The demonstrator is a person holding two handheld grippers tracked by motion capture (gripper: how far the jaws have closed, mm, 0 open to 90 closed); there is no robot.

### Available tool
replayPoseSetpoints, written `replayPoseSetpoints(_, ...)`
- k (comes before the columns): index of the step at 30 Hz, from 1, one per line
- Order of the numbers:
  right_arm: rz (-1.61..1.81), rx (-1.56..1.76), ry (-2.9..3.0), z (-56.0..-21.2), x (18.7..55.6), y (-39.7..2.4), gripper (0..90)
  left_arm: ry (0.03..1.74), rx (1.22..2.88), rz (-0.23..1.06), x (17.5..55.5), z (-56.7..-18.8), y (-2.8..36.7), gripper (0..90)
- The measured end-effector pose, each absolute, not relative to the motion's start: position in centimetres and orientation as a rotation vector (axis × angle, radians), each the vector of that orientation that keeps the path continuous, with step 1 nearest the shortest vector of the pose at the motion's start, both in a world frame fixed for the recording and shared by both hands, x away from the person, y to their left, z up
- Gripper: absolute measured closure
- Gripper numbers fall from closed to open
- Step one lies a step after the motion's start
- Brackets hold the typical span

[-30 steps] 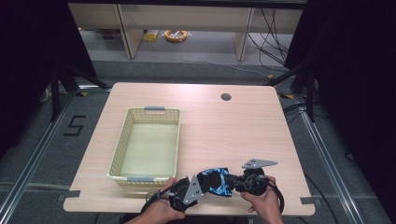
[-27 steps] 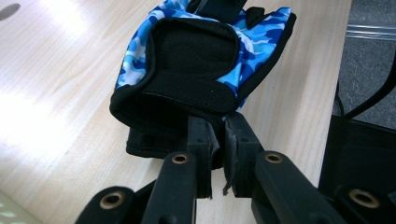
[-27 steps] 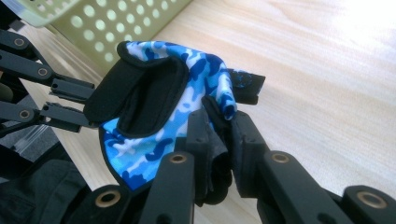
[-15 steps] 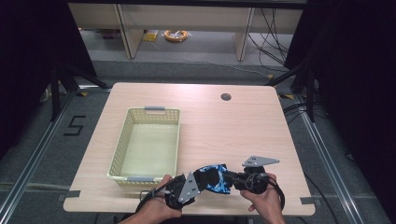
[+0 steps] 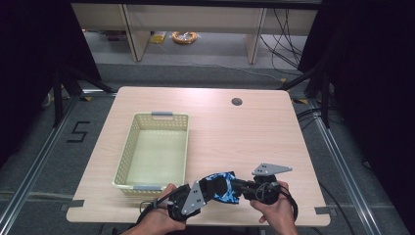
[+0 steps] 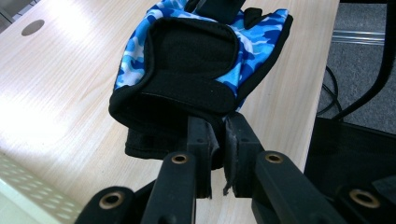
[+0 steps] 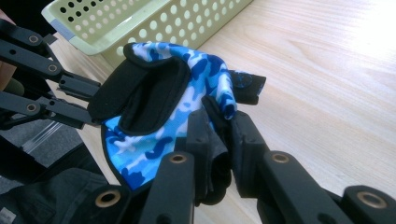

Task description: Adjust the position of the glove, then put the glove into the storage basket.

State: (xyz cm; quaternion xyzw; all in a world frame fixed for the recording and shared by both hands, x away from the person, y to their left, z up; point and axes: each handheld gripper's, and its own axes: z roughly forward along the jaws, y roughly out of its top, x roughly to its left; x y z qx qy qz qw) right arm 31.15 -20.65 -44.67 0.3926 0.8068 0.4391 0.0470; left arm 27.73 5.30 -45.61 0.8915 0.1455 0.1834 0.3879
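Blue camouflage glove (image 5: 221, 186) with black padding and a black strap, held up between both grippers just above the front edge of the desk (image 5: 235, 132), right of the basket's front corner. Pinched at its black cuff by the left gripper (image 6: 219, 140), fingers (image 6: 200, 140) closed tight on the fabric with barely a gap. Gripped at the opposite end by the right gripper (image 7: 219, 135), fingers (image 7: 243, 135) clamped on a bunched fold of blue and black cloth. Small round mark on the glove's black tab (image 7: 243, 80), too blurred to read. Pale yellow perforated basket (image 5: 155, 149) on the desk's left half, near its front edge. On the floor beyond the desk's left edge, a figure "5" (image 5: 78, 132) marked in black.
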Motion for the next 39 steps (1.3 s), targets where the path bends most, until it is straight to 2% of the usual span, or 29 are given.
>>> replayPoseSetpoints(20,1.354,1.176,2.473,-44.4,31.4,-19.9,80.0,0.389,2.239,0.475,27.5,-44.8,6.2,81.4)
replayPoseSetpoints(32,1.419,1.098,2.446,-40.5,32.1,-18.8,80.1,0.403,2.208,0.515,27.6,-41.1,7.8,81.4)
replayPoseSetpoints(39,1.409,1.055,2.473,-38.4,33.4,-16.7,80.1,0.435,2.195,0.552,28.3,-39.7,9.9,81.3)
